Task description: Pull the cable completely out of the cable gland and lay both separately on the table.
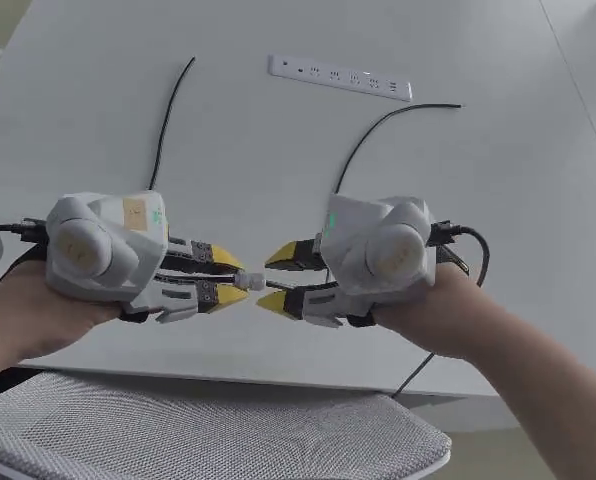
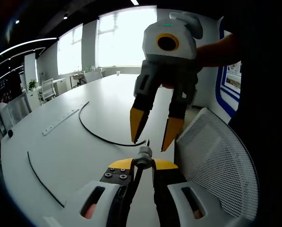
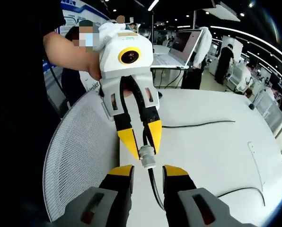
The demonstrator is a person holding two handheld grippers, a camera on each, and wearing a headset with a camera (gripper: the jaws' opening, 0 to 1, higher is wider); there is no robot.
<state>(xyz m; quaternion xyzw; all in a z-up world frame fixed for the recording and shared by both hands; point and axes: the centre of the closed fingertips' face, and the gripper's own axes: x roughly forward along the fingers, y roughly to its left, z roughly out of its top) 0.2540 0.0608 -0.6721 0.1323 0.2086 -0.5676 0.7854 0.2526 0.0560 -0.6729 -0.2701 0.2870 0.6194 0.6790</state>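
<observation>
A small grey cable gland [image 1: 250, 283] hangs over the table's near edge, between the two grippers that face each other. My left gripper [image 1: 245, 280] is shut on the gland [image 2: 143, 156]. The black cable [image 2: 130, 189] runs back from the gland between the left jaws. A short cable end [image 3: 153, 189] sticks out of the gland [image 3: 146, 157] on the other side. My right gripper [image 1: 265, 282] stands open, its yellow tips on either side of that cable end without touching it. The left gripper view shows the right gripper [image 2: 154, 137] open just beyond the gland.
On the white table [image 1: 278, 160] lie a white power strip [image 1: 340, 78] at the back and two loose black cables [image 1: 170, 105] [image 1: 378, 130]. A grey mesh chair back [image 1: 208, 430] sits below the table's near edge. Other people stand behind in the right gripper view.
</observation>
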